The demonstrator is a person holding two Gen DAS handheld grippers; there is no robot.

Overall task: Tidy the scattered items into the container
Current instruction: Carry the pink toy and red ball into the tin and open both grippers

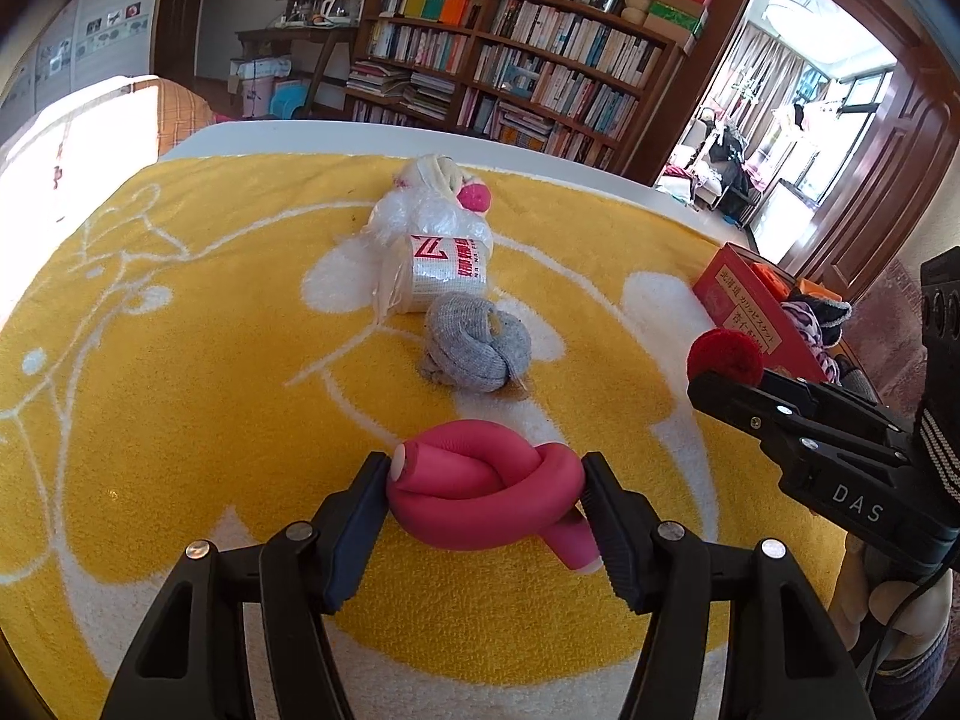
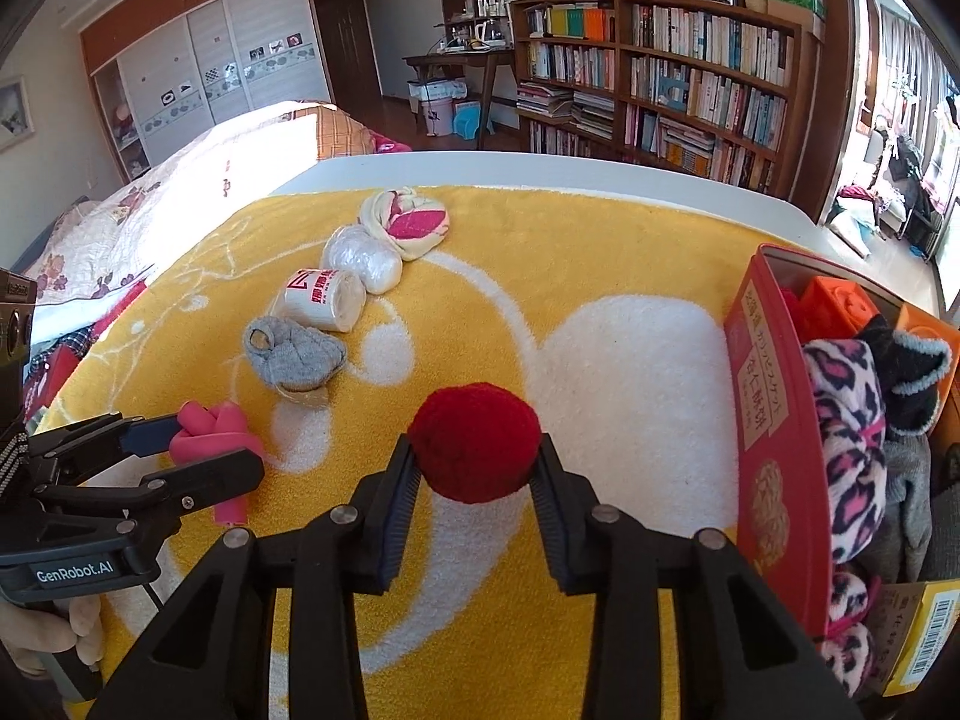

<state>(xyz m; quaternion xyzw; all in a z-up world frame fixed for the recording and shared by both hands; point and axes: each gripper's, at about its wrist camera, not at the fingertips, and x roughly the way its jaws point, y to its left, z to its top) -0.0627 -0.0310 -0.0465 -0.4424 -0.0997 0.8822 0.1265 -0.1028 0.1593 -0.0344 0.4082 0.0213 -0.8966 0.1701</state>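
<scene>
My left gripper [image 1: 485, 495] is shut on a knotted pink foam roller [image 1: 480, 498], low over the yellow towel [image 1: 180, 360]; it also shows in the right wrist view [image 2: 210, 429]. My right gripper [image 2: 474, 462] is shut on a dark red pompom [image 2: 474, 441], also visible in the left wrist view [image 1: 726, 354]. The red box [image 2: 774, 450] stands at the right with leopard-print and black socks inside. A grey sock ball [image 1: 477, 351], a wrapped white roll [image 1: 438, 276], a clear plastic bundle [image 2: 363, 258] and a cream-and-pink sock bundle [image 2: 408, 225] lie in a row on the towel.
The towel covers a white table [image 2: 540, 171]. A bed [image 2: 180, 180] lies to the left. A bookshelf [image 2: 660, 78] and a desk stand behind the table. A yellow carton [image 2: 918, 630] sits by the box's near right corner.
</scene>
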